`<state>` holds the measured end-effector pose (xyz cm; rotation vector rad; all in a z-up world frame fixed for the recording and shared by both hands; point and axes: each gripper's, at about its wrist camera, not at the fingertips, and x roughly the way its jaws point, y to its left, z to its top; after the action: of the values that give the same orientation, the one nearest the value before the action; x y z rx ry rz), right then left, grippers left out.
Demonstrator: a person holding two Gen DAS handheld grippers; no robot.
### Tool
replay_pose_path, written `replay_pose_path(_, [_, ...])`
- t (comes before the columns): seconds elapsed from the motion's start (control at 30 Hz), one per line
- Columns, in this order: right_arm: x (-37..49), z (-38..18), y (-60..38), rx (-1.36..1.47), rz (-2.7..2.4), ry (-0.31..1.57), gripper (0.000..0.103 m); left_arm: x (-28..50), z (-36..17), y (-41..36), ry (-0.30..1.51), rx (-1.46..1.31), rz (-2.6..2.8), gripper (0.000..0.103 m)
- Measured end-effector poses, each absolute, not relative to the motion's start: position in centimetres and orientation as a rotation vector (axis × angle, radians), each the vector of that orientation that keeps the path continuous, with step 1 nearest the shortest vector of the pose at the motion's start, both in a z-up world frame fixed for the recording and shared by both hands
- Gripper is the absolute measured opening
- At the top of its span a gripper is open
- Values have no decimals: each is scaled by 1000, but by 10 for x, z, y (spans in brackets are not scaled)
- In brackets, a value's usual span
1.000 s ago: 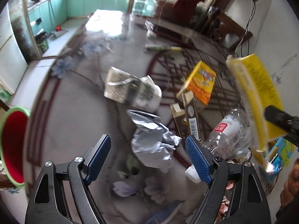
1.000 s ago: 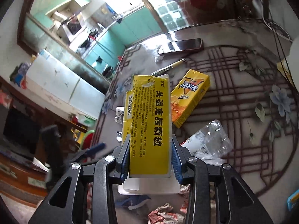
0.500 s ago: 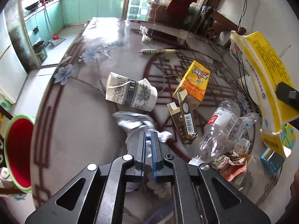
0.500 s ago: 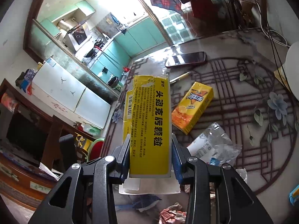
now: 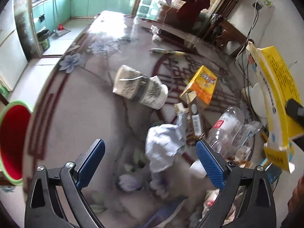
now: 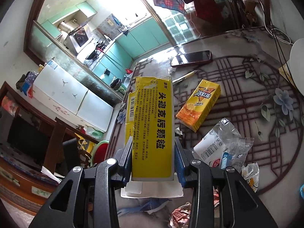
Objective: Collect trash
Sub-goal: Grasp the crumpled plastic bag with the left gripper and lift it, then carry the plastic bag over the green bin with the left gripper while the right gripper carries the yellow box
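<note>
My left gripper (image 5: 150,144) hangs over the table with its jaws opening wide. A crumpled pale paper wad (image 5: 163,148) lies between the blue fingers, nearer the right one, and the pads do not press it. My right gripper (image 6: 153,142) is shut on a tall yellow medicine box (image 6: 152,117), held upright above the table. In the left wrist view the same box (image 5: 275,87) shows at the right edge. A red bin with a green rim (image 5: 11,138) stands off the table's left side.
On the table lie a crushed paper cup (image 5: 140,89), an orange juice carton (image 6: 199,106), a cigarette pack (image 5: 193,117), a squashed plastic bottle (image 6: 218,148), a pen (image 5: 167,51) and a phone (image 6: 191,58). Wrappers litter the near edge. Cables run at the right.
The left jaws were open, snapped shut half a second ago, and now stand wide again; the paper wad has shifted right. The right gripper rose a little with the yellow box.
</note>
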<state>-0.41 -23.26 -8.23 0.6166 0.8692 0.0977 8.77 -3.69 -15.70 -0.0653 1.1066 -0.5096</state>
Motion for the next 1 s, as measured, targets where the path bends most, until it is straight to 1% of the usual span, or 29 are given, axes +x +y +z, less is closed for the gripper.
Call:
replay_pose_path(0.03, [-5, -82, -232, 616, 96, 869, 36, 91, -163, -44, 1121, -42, -514, 95])
replay_pose_path(0.07, [-6, -82, -232, 617, 94, 869, 36, 93, -171, -51, 1139, -12, -509, 87])
replay_pose_path(0.1, [-7, -81, -232, 618, 91, 867, 36, 95, -179, -56, 1161, 13, -504, 79])
replay_pose_path(0.17, [-8, -79, -233, 620, 85, 864, 36, 98, -191, -62, 1209, -13, -554, 48])
replay_pose_path(0.2, [-9, -79, -233, 620, 83, 862, 36, 98, -191, -61, 1217, -56, -575, 45])
replay_pose_path(0.3, [-12, -75, -232, 616, 79, 852, 36, 93, -179, -62, 1177, -6, -573, 42])
replay_pose_path(0.4, [-15, -73, -228, 613, 79, 845, 36, 85, -164, -52, 1133, 21, -565, 42])
replay_pose_path(0.7, [-7, -74, -201, 591, 106, 857, 36, 72, -121, 9, 1027, 15, -475, 42])
replay_pose_path(1.0, [4, -70, -151, 538, 161, 873, 36, 70, -110, 73, 994, -17, -372, 42])
